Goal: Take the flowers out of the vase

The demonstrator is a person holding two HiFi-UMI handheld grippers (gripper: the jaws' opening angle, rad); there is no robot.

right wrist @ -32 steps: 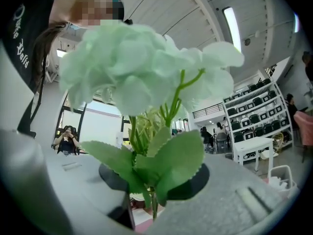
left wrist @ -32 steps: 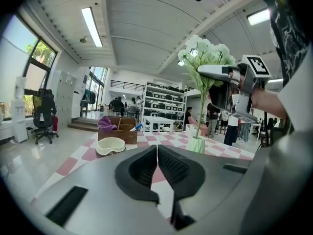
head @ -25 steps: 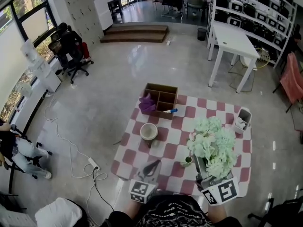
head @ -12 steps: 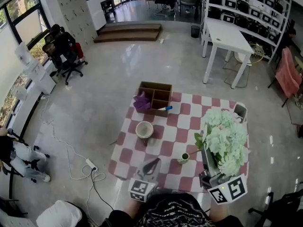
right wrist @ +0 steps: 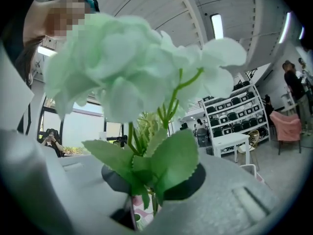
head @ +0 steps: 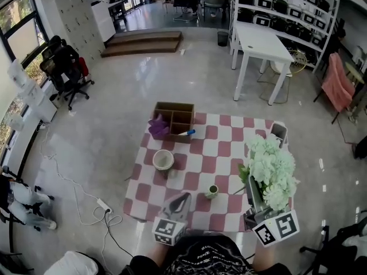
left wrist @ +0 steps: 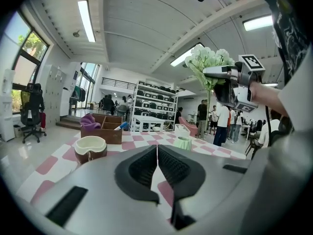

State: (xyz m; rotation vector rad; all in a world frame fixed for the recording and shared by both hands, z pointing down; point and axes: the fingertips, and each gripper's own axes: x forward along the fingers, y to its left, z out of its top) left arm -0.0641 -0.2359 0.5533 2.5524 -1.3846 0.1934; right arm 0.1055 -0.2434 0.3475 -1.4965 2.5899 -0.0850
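A bunch of pale green flowers (head: 272,173) hangs over the right side of the checkered table (head: 189,179). My right gripper (head: 253,191) is shut on its stems, and its jaws have just been closing a little further on them. In the right gripper view the leaves and blooms (right wrist: 137,67) fill the picture above the jaws (right wrist: 146,190). The small green vase (head: 213,191) stands upright on the table, left of the bouquet and apart from it. My left gripper (head: 178,202) is near the front edge, shut and empty (left wrist: 157,155), with the vase (left wrist: 184,142) ahead of it.
A brown bowl with a cream inside (head: 163,160) stands left of centre. At the back are a divided cardboard box (head: 175,116), a purple cloth (head: 159,126) and a blue pen (head: 187,133). A small white basket (head: 278,133) sits at the back right corner.
My right gripper has carried the flowers to the right, farther from the vase. The left gripper has barely shifted.
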